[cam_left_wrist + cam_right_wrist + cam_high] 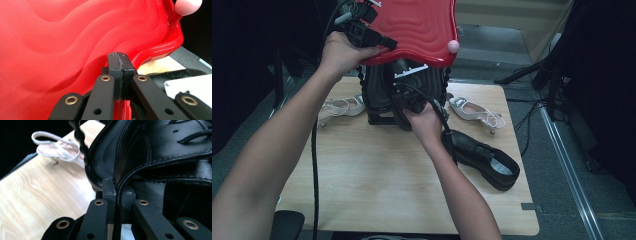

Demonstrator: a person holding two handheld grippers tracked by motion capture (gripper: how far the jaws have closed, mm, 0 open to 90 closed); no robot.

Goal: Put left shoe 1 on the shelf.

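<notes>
Your left gripper [119,72]: jaws pressed together on the edge of the red lid [62,45], a wavy, ribbed plastic sheet. A thin slice of its rim sits between the pads. In the high view your left hand [343,50] holds that gripper [384,42] up above the far edge of the table [377,185], and the red lid [417,27] is lifted and tilted, with a pale pink knob [453,46] at its right corner.

Your right gripper [116,192]: jaws clamped on the collar edge of a black shoe [162,152]. The leather rim runs down between the two pads. Laces and stitching show on the upper. In the high view your right hand [424,122] carries that gripper [407,100] near the middle of the table's far edge, with the held shoe [384,87] under the raised lid, at the black rack [377,119] that stands there. How far inside the shoe sits you cannot tell; the lid hides it.

A second black shoe [484,160] lies on the table towards the right edge, opening up, just beside your right forearm. A white strappy sandal [474,112] lies near the far right corner. Another white sandal [339,107] lies near the far left corner; the right gripper view shows it [56,147] too, beyond a twisted black cord [80,137].
</notes>
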